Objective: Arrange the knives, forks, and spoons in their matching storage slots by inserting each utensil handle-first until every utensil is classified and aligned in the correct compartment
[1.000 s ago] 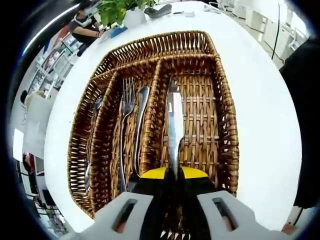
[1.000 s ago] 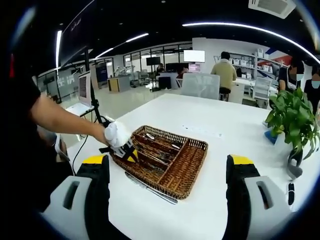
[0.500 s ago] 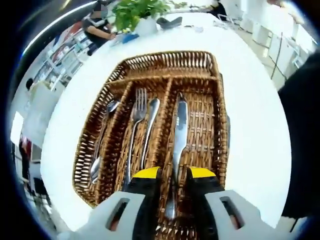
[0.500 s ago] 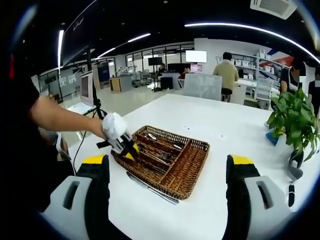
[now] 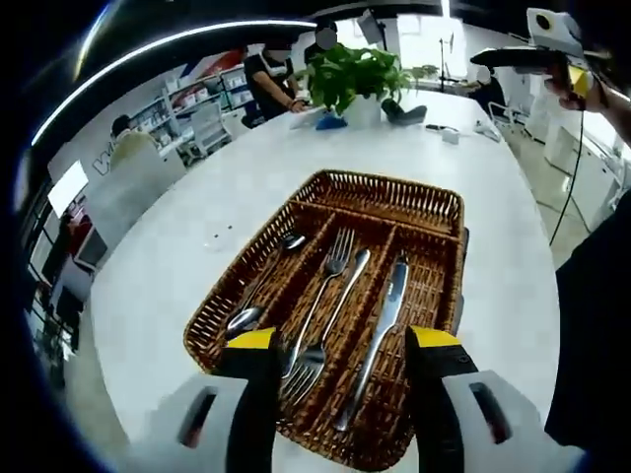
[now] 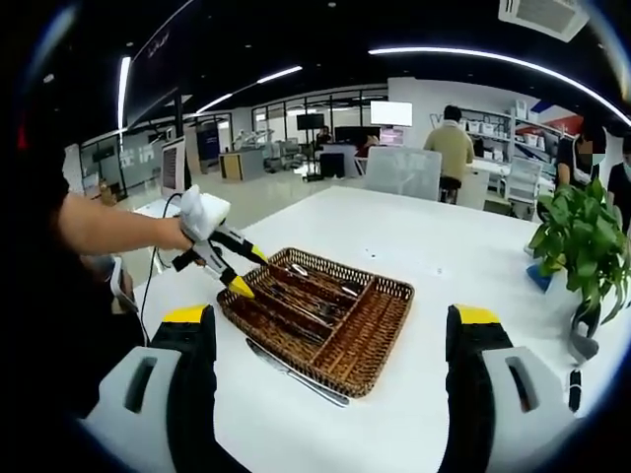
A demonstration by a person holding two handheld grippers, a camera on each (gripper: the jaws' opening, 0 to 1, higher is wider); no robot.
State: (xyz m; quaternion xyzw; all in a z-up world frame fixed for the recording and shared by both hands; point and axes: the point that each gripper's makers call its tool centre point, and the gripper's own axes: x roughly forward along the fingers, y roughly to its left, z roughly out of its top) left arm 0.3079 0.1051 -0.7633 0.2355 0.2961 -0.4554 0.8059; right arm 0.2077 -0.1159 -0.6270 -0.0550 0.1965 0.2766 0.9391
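Note:
A brown wicker tray (image 5: 394,187) lies on the white table. Its left slot holds spoons (image 5: 258,292), the middle slot forks (image 5: 325,305), and the right slot a knife (image 5: 383,320) lying lengthwise. My left gripper (image 5: 343,345) hovers open above the tray's near end, nothing between its yellow-tipped jaws. In the right gripper view the tray (image 6: 389,288) sits mid-table, with the left gripper (image 6: 242,283) in a gloved hand over its left corner. Another knife (image 6: 296,374) lies on the table along the tray's near side. My right gripper (image 6: 330,325) is open and held well back.
A potted plant (image 5: 360,74) (image 6: 582,236) stands at the far end of the table, with small dark items beside it. The right gripper (image 5: 537,44) shows held high in a hand. People sit at desks beyond. Bare white table surrounds the tray.
My left gripper opened, let go of the knife, and pulled up and back from the tray. The knife now lies in the right slot. The right gripper stayed put.

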